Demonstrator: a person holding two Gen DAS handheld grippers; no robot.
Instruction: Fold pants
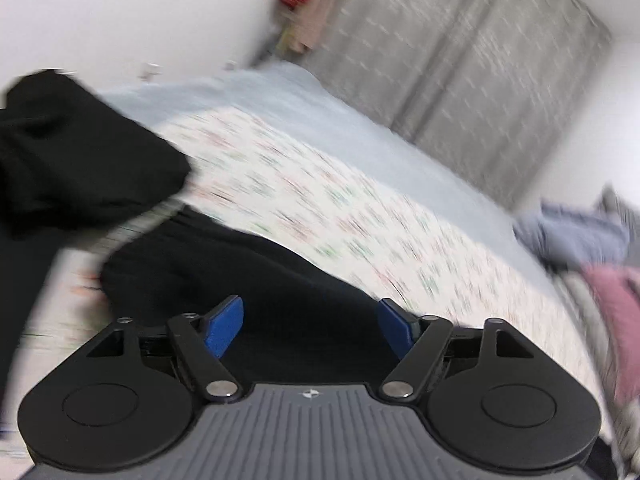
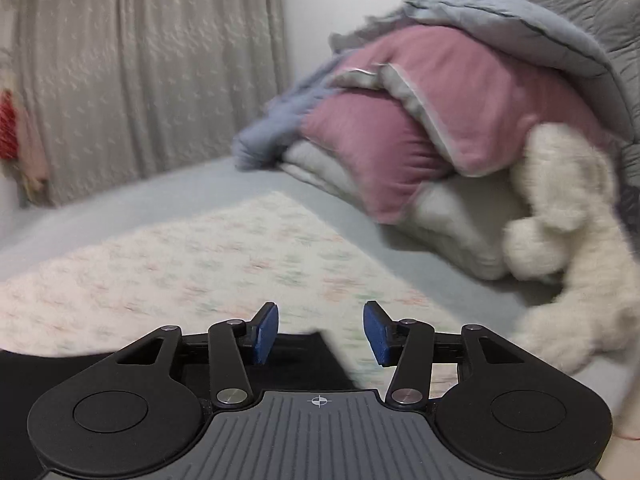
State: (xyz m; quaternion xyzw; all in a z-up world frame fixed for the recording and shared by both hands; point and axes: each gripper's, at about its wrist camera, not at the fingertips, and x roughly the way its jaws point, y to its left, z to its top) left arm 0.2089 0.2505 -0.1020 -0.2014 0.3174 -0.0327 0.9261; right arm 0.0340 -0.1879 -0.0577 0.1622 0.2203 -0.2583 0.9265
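Grey curtain (image 2: 140, 72), white wall (image 1: 120, 12), bed (image 2: 120, 208)

The right gripper (image 2: 320, 332), with black arms and blue finger pads (image 2: 266, 334), stands with its jaws apart and nothing between them. Under its left side lies the black cloth of the pants (image 2: 308, 360) on a pale floral-patterned sheet (image 2: 208, 264) spread over a light blue bed cover (image 2: 448, 280). Beyond, to the right, pink pillows (image 2: 376, 148) are piled under a grey quilt (image 2: 540, 20), with a white fluffy plush toy (image 2: 568, 216) leaning against them. A grey patterned curtain (image 2: 152, 60) hangs behind on the left.
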